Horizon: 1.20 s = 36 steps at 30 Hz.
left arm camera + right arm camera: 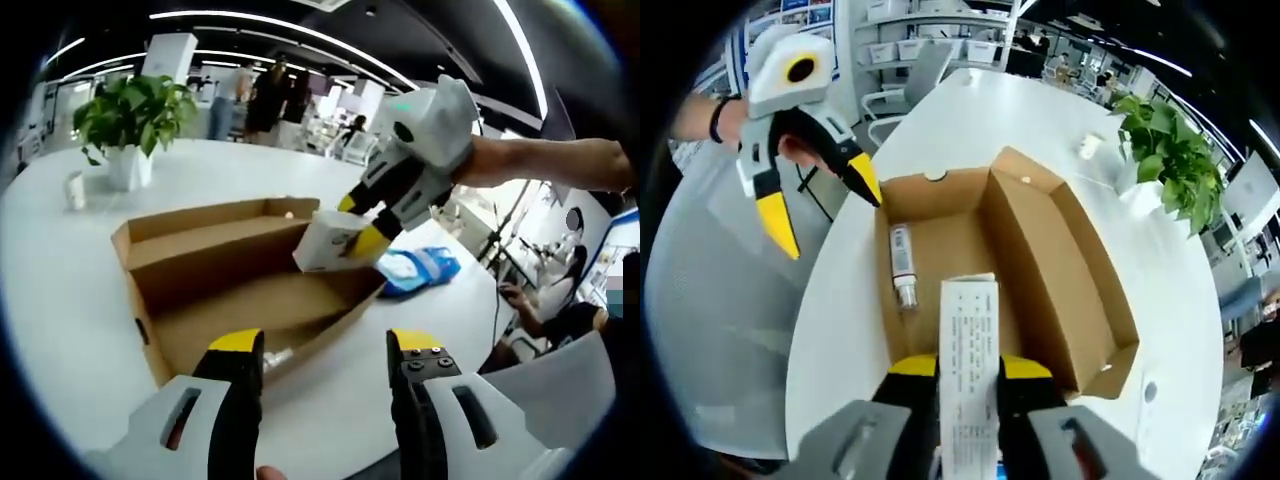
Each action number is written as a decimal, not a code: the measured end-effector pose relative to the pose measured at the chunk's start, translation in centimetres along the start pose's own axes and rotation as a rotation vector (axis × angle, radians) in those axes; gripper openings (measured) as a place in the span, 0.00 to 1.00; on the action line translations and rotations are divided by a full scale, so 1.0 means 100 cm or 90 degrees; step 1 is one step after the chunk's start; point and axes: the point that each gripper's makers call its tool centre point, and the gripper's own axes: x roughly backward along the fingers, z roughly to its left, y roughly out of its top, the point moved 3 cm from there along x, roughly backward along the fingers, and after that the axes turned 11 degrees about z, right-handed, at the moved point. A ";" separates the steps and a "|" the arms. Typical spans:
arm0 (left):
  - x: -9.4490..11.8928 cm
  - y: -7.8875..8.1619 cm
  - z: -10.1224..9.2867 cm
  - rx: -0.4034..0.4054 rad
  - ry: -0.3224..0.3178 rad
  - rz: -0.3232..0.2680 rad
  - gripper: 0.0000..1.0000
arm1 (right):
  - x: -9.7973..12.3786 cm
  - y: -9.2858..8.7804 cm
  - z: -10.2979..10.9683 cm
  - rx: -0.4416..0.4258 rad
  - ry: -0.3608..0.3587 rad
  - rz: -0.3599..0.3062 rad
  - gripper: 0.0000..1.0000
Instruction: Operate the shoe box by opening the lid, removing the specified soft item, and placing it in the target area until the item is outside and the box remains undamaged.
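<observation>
A small white carton [328, 241] rides clear of the open cardboard shoe box [215, 275], pinched between the jaws of the right gripper [362, 224] above the box's far corner — already lifted out, not yet set down. In the right gripper view the same carton [969, 370] runs lengthwise between that gripper's [968, 368] yellow tips, printed face up, with a small tube-like bottle [902, 264] lying on the box floor [940, 250] below. The left gripper [325, 350] hangs released just outside the near wall, jaws spread and holding nothing; it shows again in the right gripper view [820, 205] beside the box's corner. The risk from here, by judgement: the grip sits on one end of the carton, so a quick swing could let it pivot and slip back in, or a low carry could catch and crease the thin cardboard wall. The left gripper view alone offers a blue-and-white packet [420, 268] on the white table [70, 300] beyond the box, and a potted plant [130, 125] well apart.
</observation>
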 end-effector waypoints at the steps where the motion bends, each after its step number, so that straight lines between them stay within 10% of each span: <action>1: 0.000 0.001 0.001 0.001 0.000 -0.001 0.50 | 0.003 -0.001 0.000 -0.002 -0.002 -0.003 0.17; 36: -0.002 -0.003 -0.006 -0.007 -0.006 0.005 0.50 | 0.031 -0.088 0.007 -0.092 -0.027 0.011 0.17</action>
